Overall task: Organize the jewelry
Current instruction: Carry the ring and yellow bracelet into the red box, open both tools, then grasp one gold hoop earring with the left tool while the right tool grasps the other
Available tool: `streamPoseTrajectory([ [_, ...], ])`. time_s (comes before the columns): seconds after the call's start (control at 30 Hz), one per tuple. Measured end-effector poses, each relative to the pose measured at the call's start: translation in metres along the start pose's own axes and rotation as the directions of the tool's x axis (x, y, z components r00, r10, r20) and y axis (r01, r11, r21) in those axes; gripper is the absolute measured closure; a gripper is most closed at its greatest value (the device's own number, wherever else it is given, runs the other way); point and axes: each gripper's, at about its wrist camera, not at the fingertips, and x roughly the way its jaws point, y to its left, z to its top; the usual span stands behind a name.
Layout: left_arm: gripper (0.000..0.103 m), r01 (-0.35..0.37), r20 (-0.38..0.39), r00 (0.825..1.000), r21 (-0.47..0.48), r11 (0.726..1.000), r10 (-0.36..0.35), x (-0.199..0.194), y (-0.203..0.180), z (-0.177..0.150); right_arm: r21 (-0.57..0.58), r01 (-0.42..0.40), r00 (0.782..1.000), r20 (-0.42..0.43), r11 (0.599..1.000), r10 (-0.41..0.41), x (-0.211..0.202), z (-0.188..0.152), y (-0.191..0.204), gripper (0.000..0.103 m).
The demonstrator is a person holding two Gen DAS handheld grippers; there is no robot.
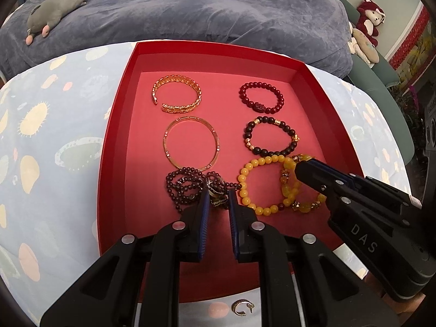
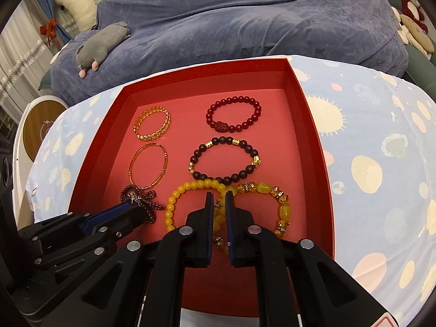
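A red tray [image 1: 218,47] holds several bracelets in two columns. My left gripper [image 1: 218,199] points down at the tray's near left. Its jaws stand slightly apart around the metal charm of a dark garnet bead strand [image 1: 179,185] that lies on the tray floor. My right gripper [image 2: 220,199] is at the near right, its jaws narrowly apart astride an amber faceted bracelet [image 2: 284,209] that overlaps a yellow bead bracelet [image 2: 174,199]. Both bracelets rest on the floor. Each gripper shows in the other's view: the right gripper [image 1: 302,167] and the left gripper [image 2: 136,208].
Farther back in the tray lie a gold leaf cuff [image 1: 177,94], a thin gold bangle [image 1: 166,141], a red bead bracelet [image 1: 261,84] and a dark bead bracelet [image 1: 272,121]. A small hoop earring [image 1: 241,307] sits on the patterned cloth [image 1: 54,136] outside the tray's near edge.
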Motion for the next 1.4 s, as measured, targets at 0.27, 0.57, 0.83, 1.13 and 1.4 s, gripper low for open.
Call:
streamPoseTrajectory([
  [0.27, 0.059, -0.042, 0.030, 0.999, -0.012, 0.999, 0.042, -0.008, -0.003, 0.000, 0.003, 0.003, 0.999, 0.048, 1.000, -0.003, -0.020, -0.003, -0.001, 0.075],
  [0.57, 0.059, -0.053, 0.055, 0.997, 0.010, 0.999, 0.053, -0.028, -0.013, -0.005, 0.000, 0.012, 0.998, 0.067, 1.000, -0.012, -0.042, -0.012, 0.000, 0.074],
  [0.83, 0.059, -0.052, 0.080, 0.996, 0.022, 0.998, 0.050, -0.052, -0.019, -0.017, -0.015, 0.026, 0.996, 0.091, 1.000, -0.025, -0.069, -0.027, -0.001, 0.070],
  [1.13, 0.059, -0.063, 0.084, 0.994, -0.002, 0.998, 0.063, -0.071, -0.014, -0.047, -0.028, 0.084, 0.994, 0.070, 0.996, -0.082, -0.088, -0.070, -0.016, 0.070],
  [1.4, 0.059, -0.079, 0.069, 0.994, -0.022, 0.997, 0.080, -0.078, -0.012, -0.073, -0.003, 0.089, 0.996, 0.010, 0.996, -0.089, -0.088, -0.110, -0.026, 0.070],
])
